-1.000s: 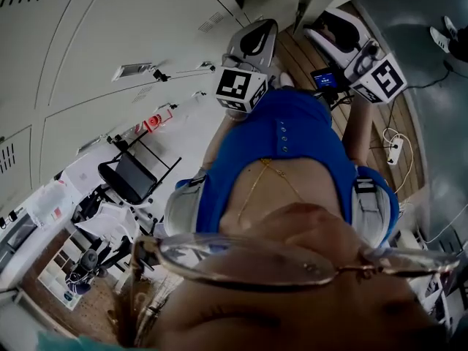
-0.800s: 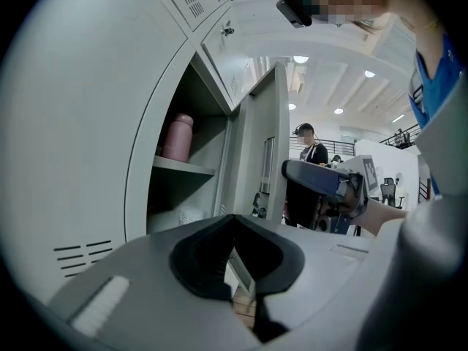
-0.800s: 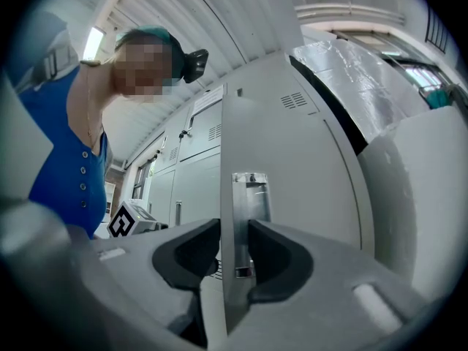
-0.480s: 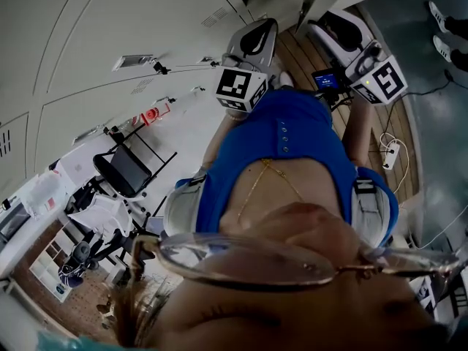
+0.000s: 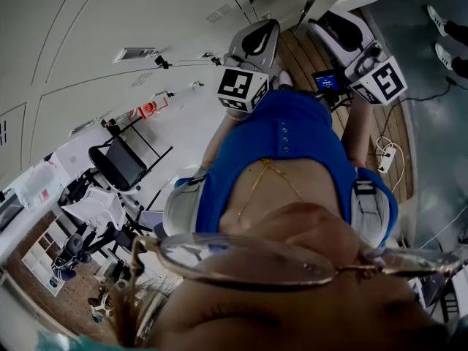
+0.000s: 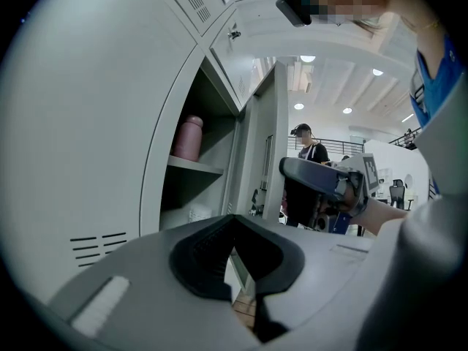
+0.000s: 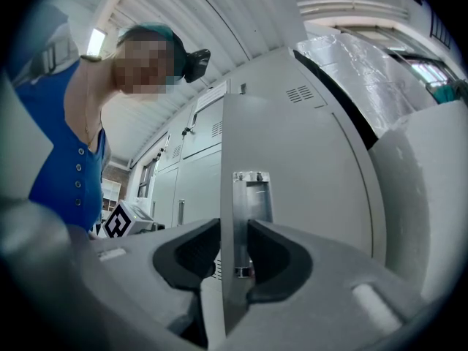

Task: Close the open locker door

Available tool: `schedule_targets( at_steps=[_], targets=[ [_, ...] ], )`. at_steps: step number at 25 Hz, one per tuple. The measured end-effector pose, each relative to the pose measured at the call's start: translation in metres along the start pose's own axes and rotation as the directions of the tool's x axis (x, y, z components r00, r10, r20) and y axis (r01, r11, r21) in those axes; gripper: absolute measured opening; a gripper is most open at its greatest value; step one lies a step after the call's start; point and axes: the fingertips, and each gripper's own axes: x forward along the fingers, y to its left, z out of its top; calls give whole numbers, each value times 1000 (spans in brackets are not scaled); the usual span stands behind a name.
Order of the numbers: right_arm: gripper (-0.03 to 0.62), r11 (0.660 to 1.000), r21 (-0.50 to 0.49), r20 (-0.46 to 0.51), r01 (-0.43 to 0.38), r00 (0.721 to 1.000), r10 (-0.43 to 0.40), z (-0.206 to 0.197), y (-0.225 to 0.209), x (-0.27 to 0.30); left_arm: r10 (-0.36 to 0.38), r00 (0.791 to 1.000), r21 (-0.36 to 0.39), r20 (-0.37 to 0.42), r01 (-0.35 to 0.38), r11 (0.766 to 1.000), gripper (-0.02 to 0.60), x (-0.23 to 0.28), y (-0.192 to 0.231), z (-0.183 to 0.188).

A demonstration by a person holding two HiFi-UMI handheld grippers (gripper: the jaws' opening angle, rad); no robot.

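Grey steel locker bank [image 6: 88, 123], plank floor [image 5: 303, 61] below, open workshop beyond.

Item 1, locker door [image 7: 292, 159]: standing open. Its free edge runs straight up between my right jaws, with the handle plate [image 7: 252, 210] on that edge at the pads.

Item 2, right gripper [image 7: 235, 251]: jaws have just been closing and pinch the door edge, one pad on each face.

Item 3, left gripper [image 6: 234, 224]: jaws closed tip to tip with nothing in them, aimed at the open compartment [image 6: 208, 196] directly ahead.

Item 4, pink bottle [image 6: 188, 139]: upright on the shelf [image 6: 194, 167], above and left of my left jaws, well inside.

Handling note: I judge the step in hand to be the swing itself. I should keep the pinch firm and let the wrist follow the hinge arc. Before the edge meets the frame I should let go or shift to a flat push, so the inner pad is not trapped.

Obstructions: my left gripper sits before the opening, likely in the door's sweep, and should draw back first. The bottle looks clear of the door line. A bystander in black [image 6: 307, 148] stands beyond the door, far ahead of the left jaws. The black chair [image 5: 117, 165] and floor cable [image 5: 387, 152] are well apart from both jaws.
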Motion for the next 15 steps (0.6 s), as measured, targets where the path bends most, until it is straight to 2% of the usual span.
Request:
schedule_targets(
  at_steps=[15],
  targets=[
    [110,998,-16,-11,-54,998,54,-6,4,30,79,997,-15,2,-79,997,0,-17,20,-4]
  ],
)
